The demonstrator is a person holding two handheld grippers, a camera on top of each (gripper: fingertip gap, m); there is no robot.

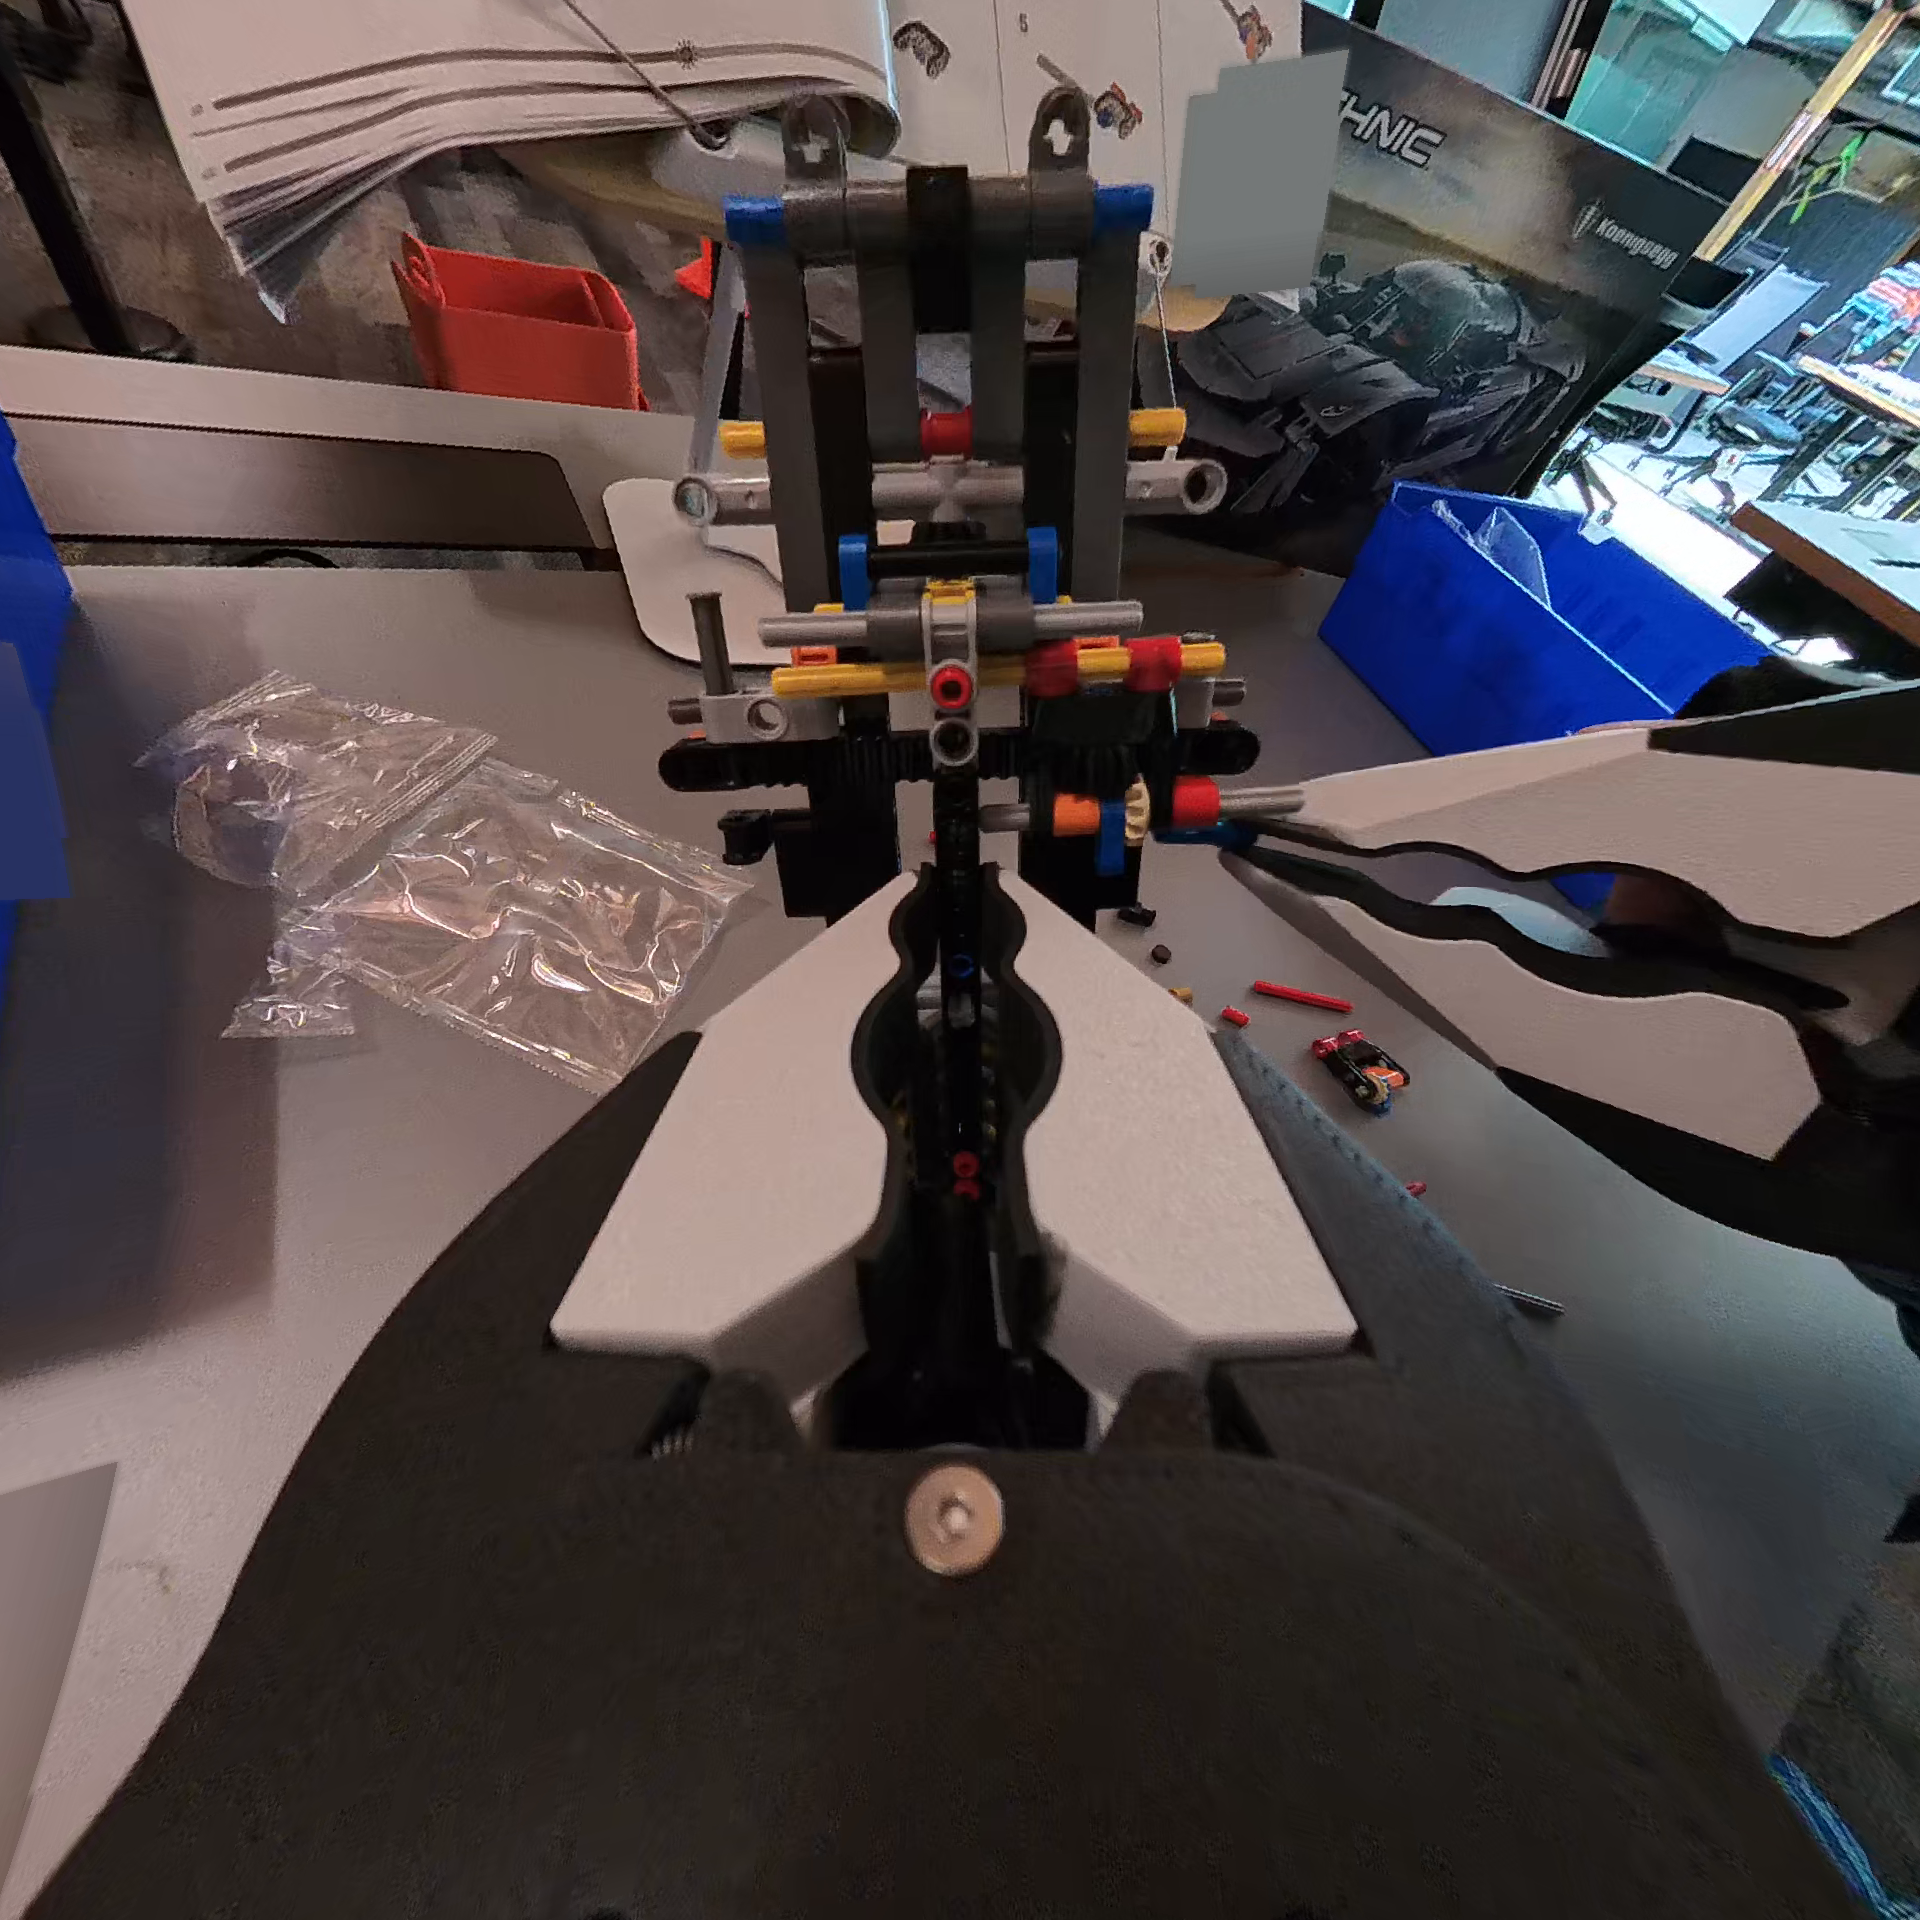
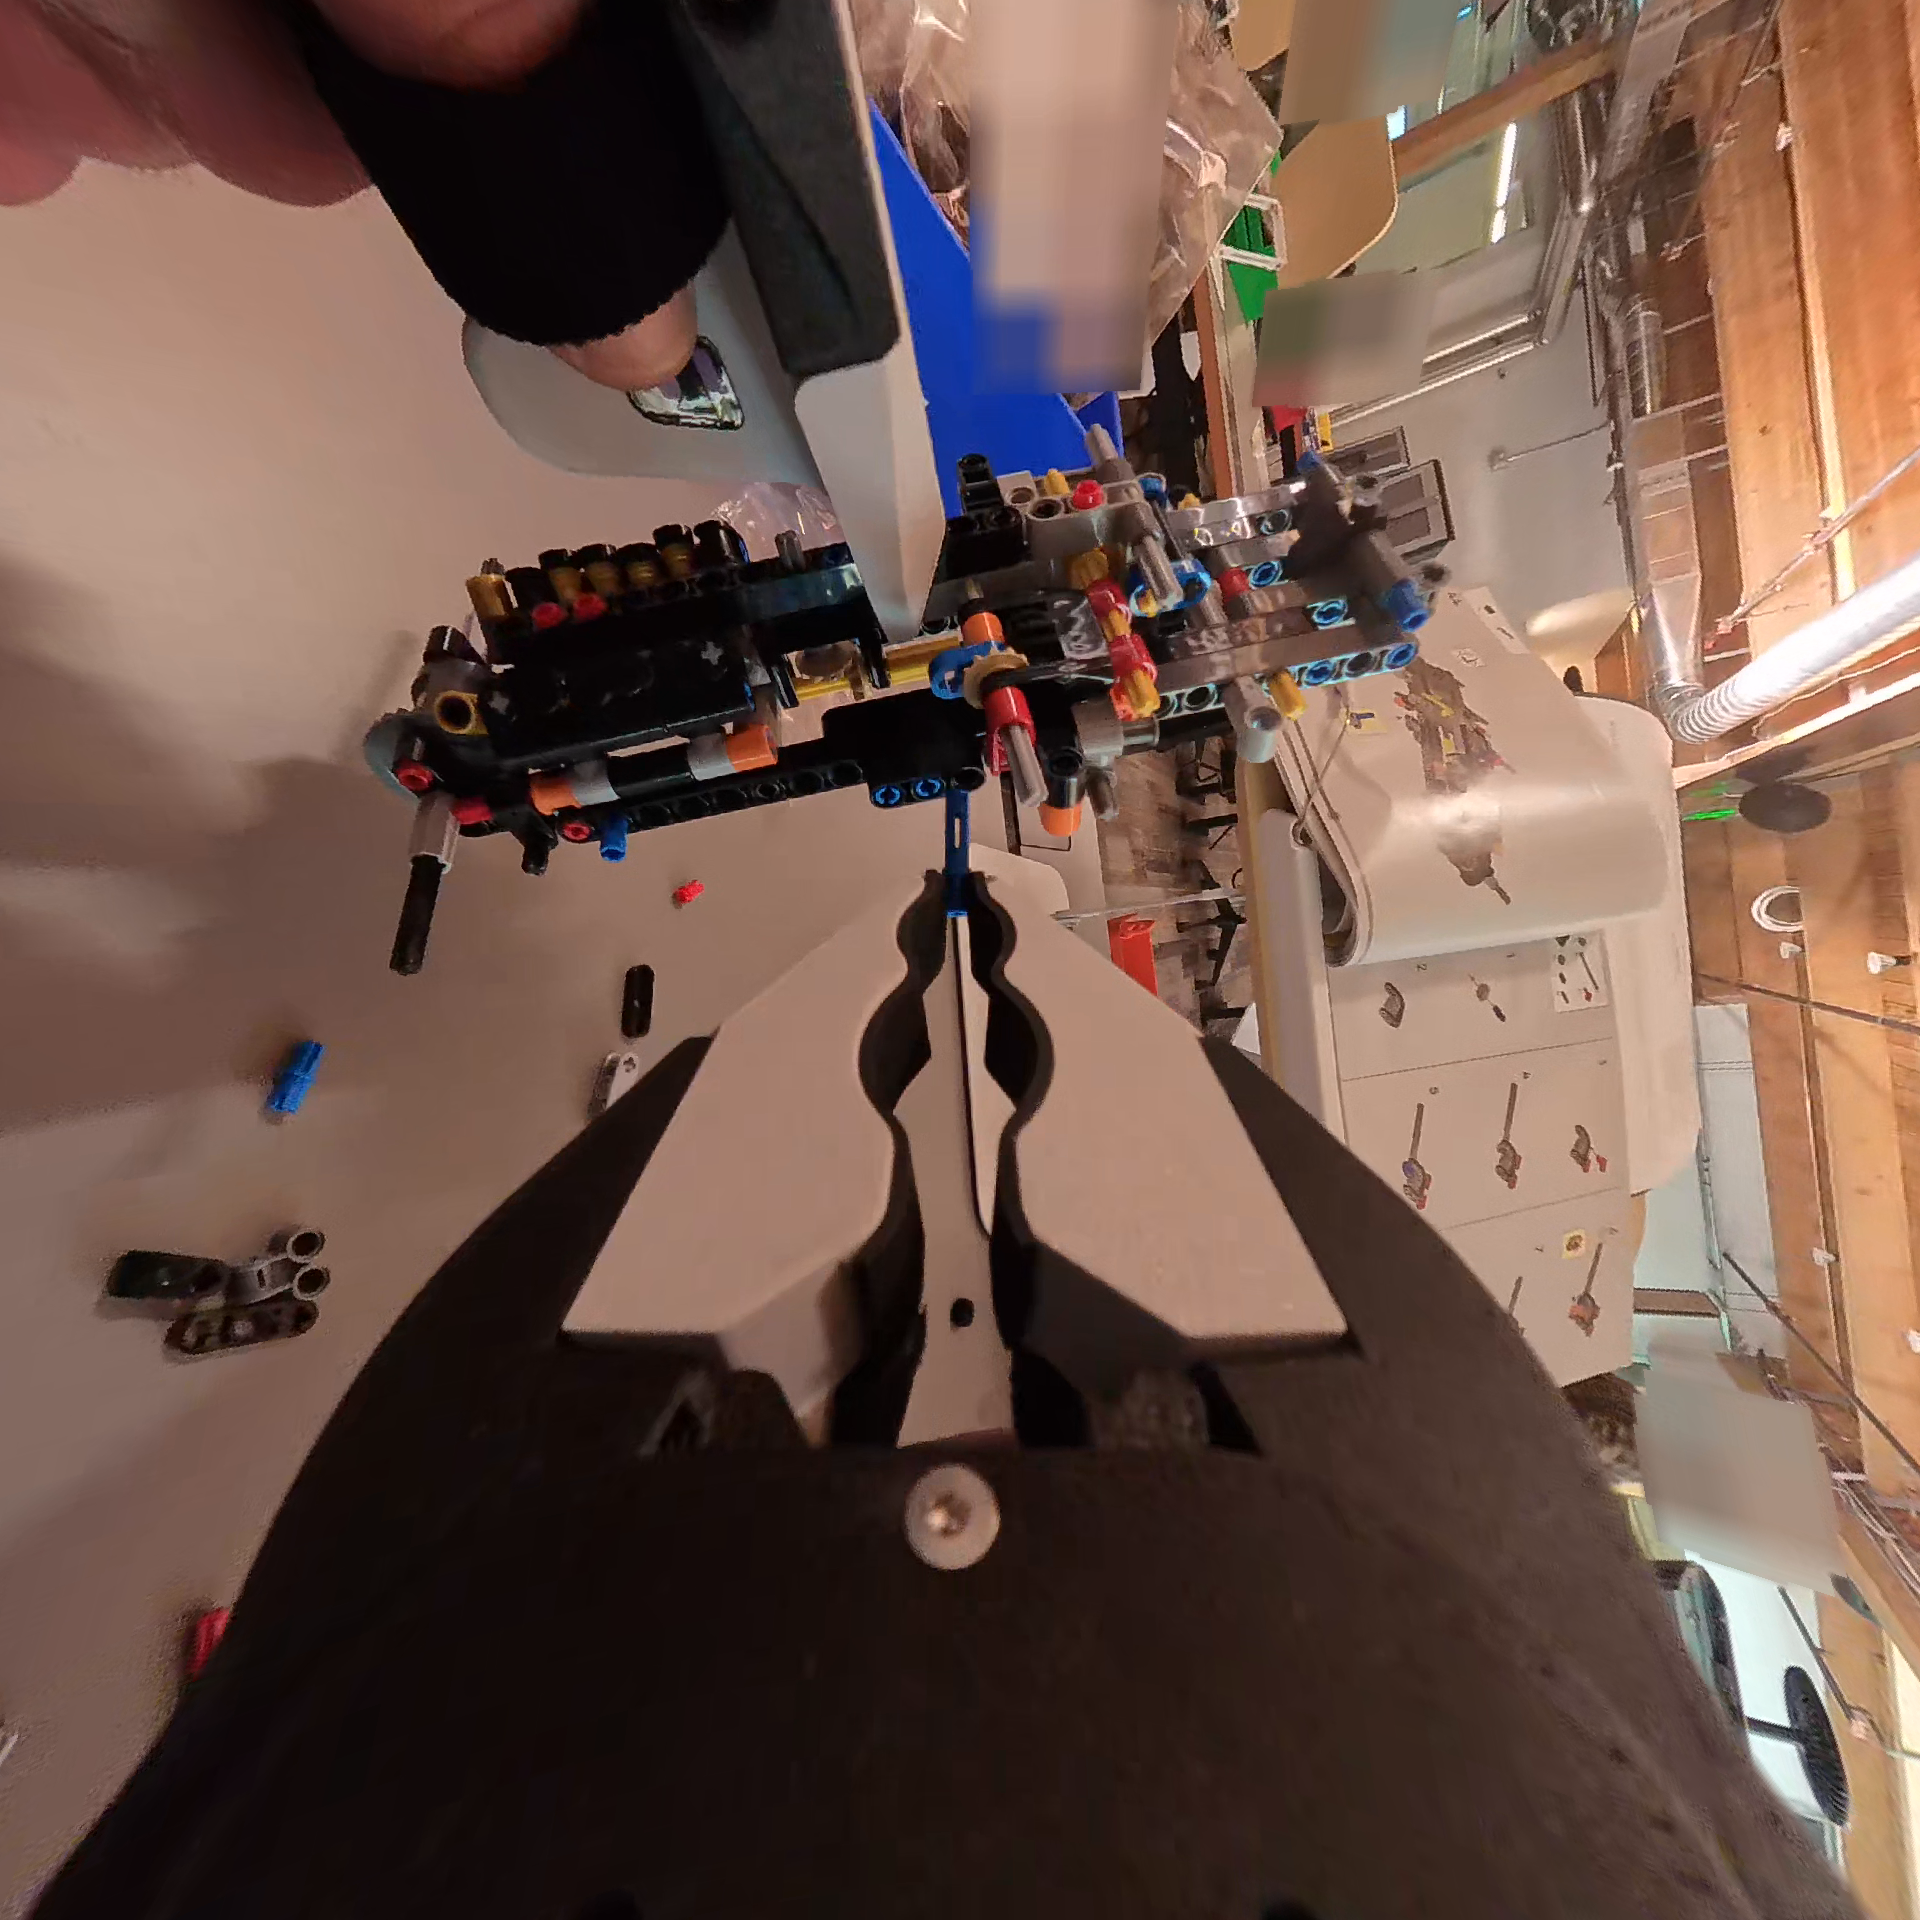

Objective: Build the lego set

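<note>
Lego assembly (image 1: 951, 665) over cluttered grey table (image 1: 416, 1195): left gripper (image 1: 956, 894) clamps it, right gripper (image 2: 956, 899) pinches blue pin (image 2: 956, 842).

- Lego model (image 1: 940, 623): long black and grey frame of beams with yellow, red, blue and orange pieces, lengthwise on the grey table.
- Thin blue pin (image 2: 957, 842): touching the frame's side.

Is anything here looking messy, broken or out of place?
Nothing looks broken. The lego model seems intact, held by the left gripper, while the right gripper brings a blue pin to its side. Only clutter stands out: small loose pieces scattered on the table and crumpled empty plastic bags.
</note>
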